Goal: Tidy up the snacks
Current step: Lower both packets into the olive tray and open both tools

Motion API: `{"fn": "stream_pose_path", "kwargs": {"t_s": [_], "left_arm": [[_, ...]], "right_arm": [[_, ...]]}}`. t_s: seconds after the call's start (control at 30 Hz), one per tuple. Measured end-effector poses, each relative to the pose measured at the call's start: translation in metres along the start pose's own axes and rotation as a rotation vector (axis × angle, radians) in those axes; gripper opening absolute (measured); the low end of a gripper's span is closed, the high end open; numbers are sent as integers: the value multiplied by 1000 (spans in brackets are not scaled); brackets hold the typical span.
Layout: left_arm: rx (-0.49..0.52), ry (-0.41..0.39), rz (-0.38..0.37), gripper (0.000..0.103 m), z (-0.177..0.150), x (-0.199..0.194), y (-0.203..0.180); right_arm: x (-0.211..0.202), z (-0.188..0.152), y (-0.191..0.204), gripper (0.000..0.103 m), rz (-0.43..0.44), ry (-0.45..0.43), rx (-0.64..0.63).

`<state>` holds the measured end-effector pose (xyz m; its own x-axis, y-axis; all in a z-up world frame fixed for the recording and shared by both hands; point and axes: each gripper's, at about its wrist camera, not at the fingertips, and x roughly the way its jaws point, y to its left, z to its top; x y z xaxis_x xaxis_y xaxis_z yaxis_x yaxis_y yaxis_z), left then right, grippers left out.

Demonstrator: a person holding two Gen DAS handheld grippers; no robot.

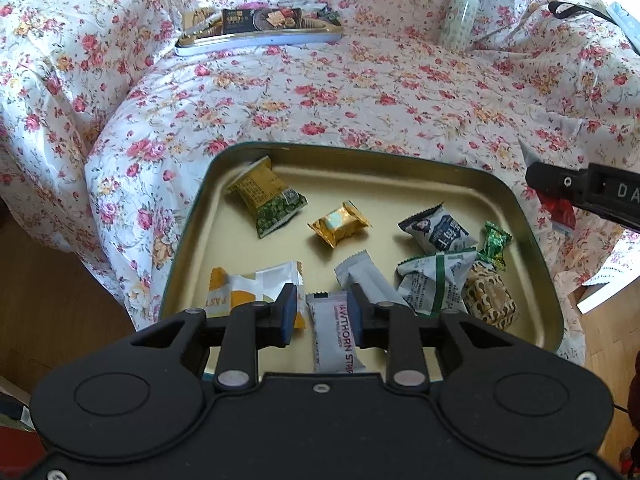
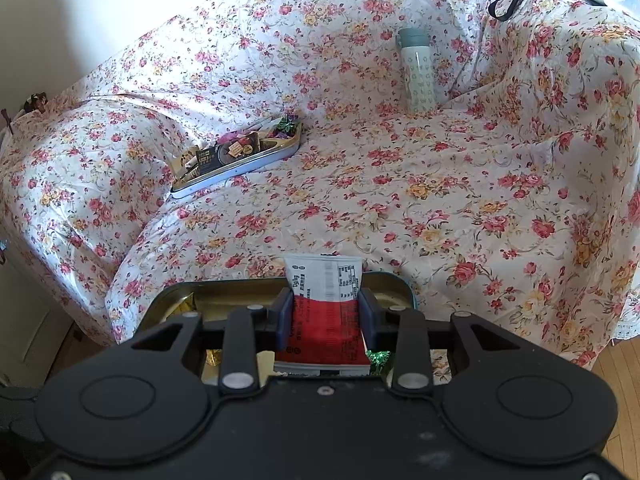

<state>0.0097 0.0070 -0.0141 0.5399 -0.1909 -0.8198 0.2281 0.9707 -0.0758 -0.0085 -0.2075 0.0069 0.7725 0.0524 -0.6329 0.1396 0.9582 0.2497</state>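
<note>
Snack packets look light, crinkly and slippery, best pinched across the flat middle; right hand-held gripper (image 2: 326,314) pinches a red-and-white packet (image 2: 324,312) above the gold tin (image 2: 394,282); left hand-held gripper (image 1: 322,312) spread around a white bar (image 1: 334,336) lying in the tin (image 1: 400,168), not clamped; second tin (image 1: 260,40) sits farther back on the floral bedspread (image 1: 360,92).

A pale green bottle (image 2: 417,74) leans on the floral-sheeted sofa (image 2: 460,200), black strap (image 2: 516,0) nearby.
</note>
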Motion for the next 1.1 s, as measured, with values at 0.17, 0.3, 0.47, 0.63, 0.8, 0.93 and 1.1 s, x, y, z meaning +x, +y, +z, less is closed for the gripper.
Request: {"fn": "stream_pose_path", "kwargs": {"t_s": [0.17, 0.3, 0.47, 0.63, 0.8, 0.93, 1.1], "left_arm": [[-6, -8, 26, 50, -2, -1, -1], [-33, -12, 45, 56, -1, -2, 3], [-49, -16, 66, 57, -2, -2, 6], [-45, -34, 104, 57, -2, -3, 5], [-37, -40, 110, 57, -2, -4, 5], [-36, -38, 110, 57, -2, -4, 5], [-35, -38, 110, 58, -2, -4, 5]], "right_arm": [[1, -2, 0, 36, -2, 6, -3], [3, -4, 3, 36, -10, 9, -18], [5, -6, 8, 36, -35, 2, -57], [5, -7, 13, 37, -71, -18, -113], [7, -6, 14, 37, -82, -32, -137], [6, -3, 13, 38, -72, -47, -135], [1, -1, 13, 39, -55, -83, -136]]}}
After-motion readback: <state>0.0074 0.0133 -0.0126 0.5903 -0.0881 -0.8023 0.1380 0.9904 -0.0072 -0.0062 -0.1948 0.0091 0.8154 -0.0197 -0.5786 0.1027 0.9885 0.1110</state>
